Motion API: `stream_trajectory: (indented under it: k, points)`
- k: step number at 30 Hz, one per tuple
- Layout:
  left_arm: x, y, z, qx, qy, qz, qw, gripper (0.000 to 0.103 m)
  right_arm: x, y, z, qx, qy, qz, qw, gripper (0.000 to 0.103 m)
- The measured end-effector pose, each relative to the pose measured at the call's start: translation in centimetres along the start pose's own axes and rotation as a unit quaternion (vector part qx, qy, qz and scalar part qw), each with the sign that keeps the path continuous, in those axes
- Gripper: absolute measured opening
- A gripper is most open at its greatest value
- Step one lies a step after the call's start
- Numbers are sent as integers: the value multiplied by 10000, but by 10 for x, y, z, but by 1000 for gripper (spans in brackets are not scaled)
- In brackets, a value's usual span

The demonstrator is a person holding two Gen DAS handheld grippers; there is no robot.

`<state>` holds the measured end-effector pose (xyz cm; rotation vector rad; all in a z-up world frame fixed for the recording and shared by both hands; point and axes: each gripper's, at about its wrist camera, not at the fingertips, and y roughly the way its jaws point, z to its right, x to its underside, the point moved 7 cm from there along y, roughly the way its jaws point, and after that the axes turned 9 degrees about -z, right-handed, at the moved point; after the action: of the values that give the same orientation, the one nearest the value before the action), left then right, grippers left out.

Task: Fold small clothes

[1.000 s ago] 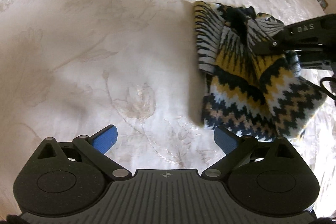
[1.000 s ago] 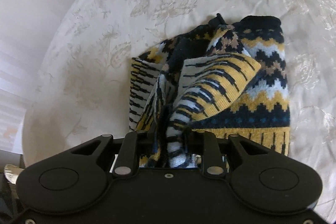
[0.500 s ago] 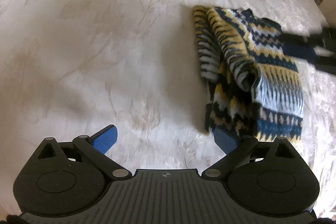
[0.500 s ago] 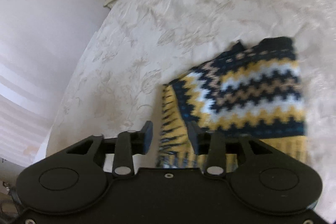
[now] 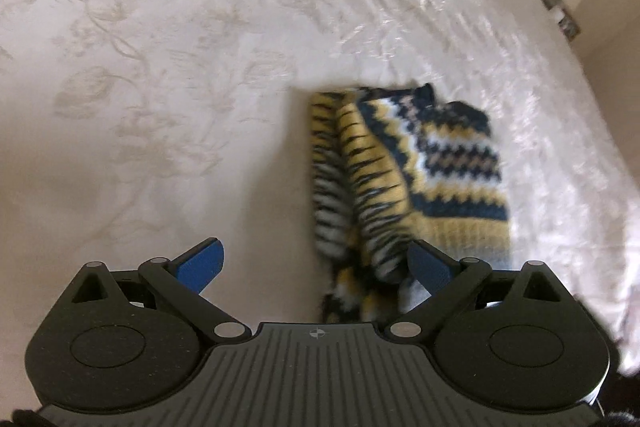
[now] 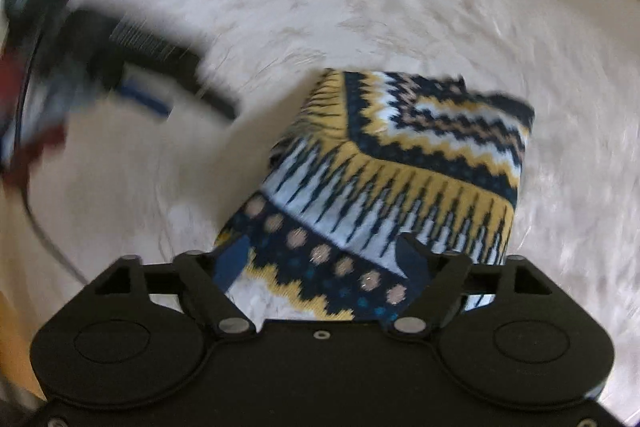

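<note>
Since a second ago my right tool (image 6: pixel 320 259) has let go of the sleeve: its jaws have just been opening and now stand spread, the knitted sweater (image 6: pixel 400 167) lying under and between them, with no pad seen pressing it. That sweater is now a compact folded bundle on the bedspread (image 5: pixel 160 107), where before it was bunched and half lifted. My left tool (image 5: pixel 316 263) is spread too, holding nothing, with the bundle's near corner just beside its right pad.

I judge the main risk to be a pad snagging the loose knit as I pull back, dragging the top layer open. Both views are blurred, so a hasty move could also clip the left tool, seen off to the left of the bundle. Bare bedspread surrounds the bundle; the bed's edge is well apart.
</note>
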<state>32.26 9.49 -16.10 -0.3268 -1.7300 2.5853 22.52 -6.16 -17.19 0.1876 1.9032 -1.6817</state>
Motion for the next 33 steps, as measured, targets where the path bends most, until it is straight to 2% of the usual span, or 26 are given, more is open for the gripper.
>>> stream_trajectory:
  k: [2,6,8,9,10,11,12,13,15,17,20,24,26,28,29,30,31,33]
  points:
    - [-4,4,6,195,-102,-97,9997,100,2,2,-15,406,-452,119,9981,89]
    - [-8,10,17,443,-163,-295,9984,100,0,15,-36,383,-917,126,9950,88]
    - [-9,14,23,512,-128,-376,9979,100,0,24,-45,607,-1271,82,9900,84]
    - [-10,16,26,542,-114,-419,9976,100,0,28,-47,715,-1409,43,9874,74]
    - [-11,19,29,586,-96,-468,9971,100,1,31,-46,742,-1455,-14,9866,56]
    - [-11,21,31,637,-81,-527,9965,100,0,34,-42,663,-1347,-107,9886,45]
    - [-11,25,35,708,-71,-602,9956,101,-1,34,-37,508,-1078,-179,9927,21]
    - [-11,28,37,774,-69,-677,9947,101,-2,33,-28,325,-695,-184,9969,16]
    - [-11,37,43,931,-75,-862,9919,101,-5,25,-8,153,20,-23,9999,15]
    - [-10,49,50,1087,-108,-1089,9880,101,-4,14,3,30,352,143,9993,15]
    - [-9,62,57,1364,-234,-1247,9825,101,-2,1,10,-105,447,286,9985,15]
    - [-16,73,65,1516,-350,-1147,9811,98,-1,-3,13,-193,475,320,9982,15]
    - [-20,75,66,1475,-319,-1019,9833,81,-2,0,14,-247,525,303,9979,15]
    - [-24,78,64,1260,-316,-1019,9863,54,-1,0,15,-283,557,296,9976,15]
    - [-24,79,63,1190,-322,-1025,9871,49,-1,1,15,-311,567,294,9975,15]
    - [-25,80,62,1267,-294,-1010,9863,39,-1,2,14,-329,569,295,9974,15]
    - [-27,80,61,1372,-273,-944,9857,25,-1,3,14,-348,566,296,9973,15]
    - [-29,74,58,1292,-227,-761,9884,20,-1,4,13,-378,578,303,9972,15]
